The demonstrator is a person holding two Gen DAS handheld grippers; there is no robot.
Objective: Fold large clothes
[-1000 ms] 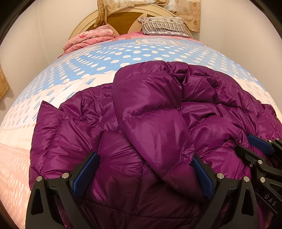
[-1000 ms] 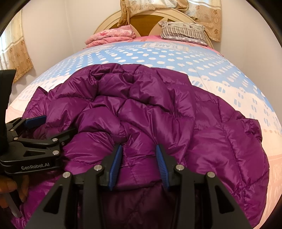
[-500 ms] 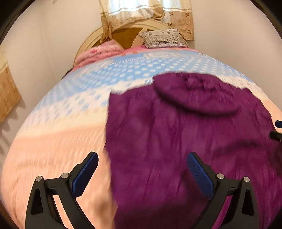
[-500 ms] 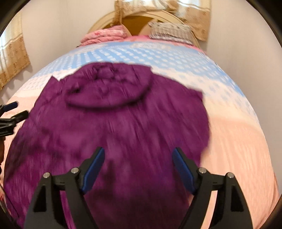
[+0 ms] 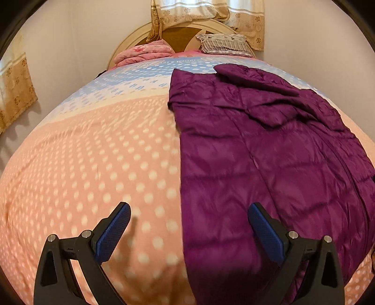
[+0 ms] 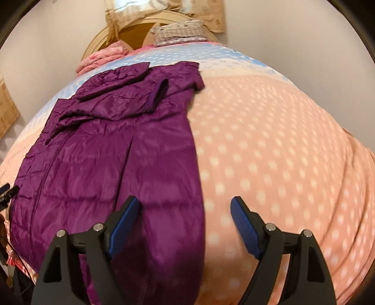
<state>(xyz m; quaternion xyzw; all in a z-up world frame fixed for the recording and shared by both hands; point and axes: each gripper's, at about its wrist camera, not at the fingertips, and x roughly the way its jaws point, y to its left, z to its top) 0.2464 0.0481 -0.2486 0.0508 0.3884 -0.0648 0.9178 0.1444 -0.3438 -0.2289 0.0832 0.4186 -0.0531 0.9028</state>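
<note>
Left wrist view shows the purple coat (image 5: 269, 164) spread lengthwise on the bed (image 5: 93, 164), both the left gripper (image 5: 188, 231) and right gripper (image 6: 185, 223) released, fingers wide, holding nothing. Best to pinch the hem corners evenly before folding toward the collar.

Spread lengthwise on the bed cover (image 5: 98, 169), the coat (image 5: 269, 159), hood end toward the headboard (image 5: 180, 35), hem toward the cameras. Behind it at the head of the bed, a folded blanket (image 5: 145, 52) on the left and a pillow (image 5: 225, 43) on the right, with a curtain (image 5: 206, 14) hanging above the headboard. Nearest of all, the left gripper (image 5: 188, 231) astride the coat's left edge and the right gripper (image 6: 185, 223) astride its right edge, both above the fabric and apart from it
</note>
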